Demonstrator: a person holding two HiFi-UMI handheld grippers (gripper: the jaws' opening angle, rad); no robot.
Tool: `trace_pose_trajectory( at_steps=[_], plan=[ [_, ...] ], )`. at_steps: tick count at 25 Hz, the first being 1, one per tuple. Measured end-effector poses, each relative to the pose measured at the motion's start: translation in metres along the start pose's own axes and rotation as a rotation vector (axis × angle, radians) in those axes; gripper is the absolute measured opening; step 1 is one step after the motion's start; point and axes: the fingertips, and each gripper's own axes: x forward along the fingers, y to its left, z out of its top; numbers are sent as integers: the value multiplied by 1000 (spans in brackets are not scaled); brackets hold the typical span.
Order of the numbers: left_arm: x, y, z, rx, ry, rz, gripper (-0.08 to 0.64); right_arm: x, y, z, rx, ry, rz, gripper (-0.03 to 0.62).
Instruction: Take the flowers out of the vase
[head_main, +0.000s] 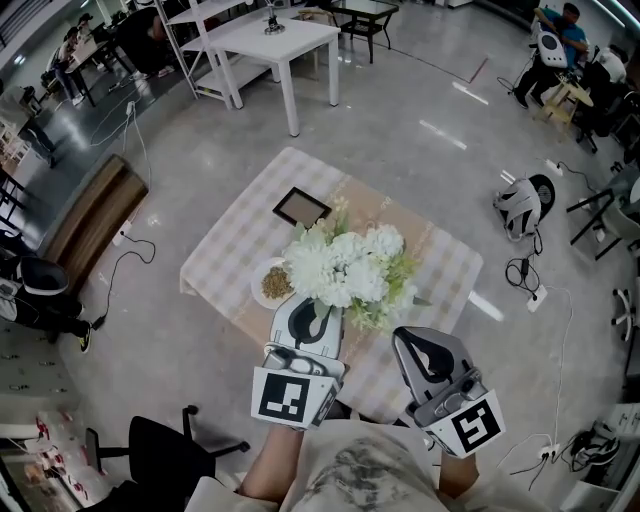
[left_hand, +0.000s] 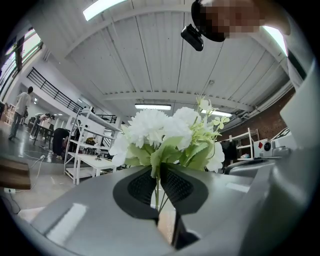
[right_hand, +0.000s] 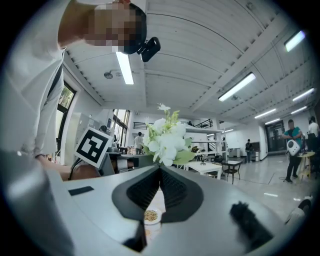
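1. Head view: steeply down from above the person onto the checked table (head_main: 220, 260), left gripper (head_main: 318, 306) and right gripper (head_main: 408, 338) at its lower edge.
2. Left gripper view: level along its jaws, close against the white flowers (left_hand: 160, 132).
3. Right gripper view: level, farther off; all three share those flowers.

Large open workshop hall, brightly lit.
Grey polished concrete floor (head_main: 420, 150); checked-cloth table (head_main: 235, 240) at centre; white table (head_main: 280, 40) and white shelving (head_main: 212, 78) at 12 o'clock; wooden bench (head_main: 95, 215) at 9; black chair (head_main: 170, 450) at 7; floor cables (head_main: 525, 275) at 3; white ribbed ceiling (left_hand: 150, 50) with strip lights (left_hand: 152, 106).
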Motion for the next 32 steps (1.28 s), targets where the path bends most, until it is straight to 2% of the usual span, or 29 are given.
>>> trace_pose_trajectory(
  at_steps=[15, 32],
  plan=[
    [-23, 0, -18, 7, 29, 28, 32, -9, 11, -9, 9, 15, 15, 15],
    [-21, -1, -22, 9, 62, 18, 32, -4, 14, -13, 10, 37, 29, 15]
  ],
)
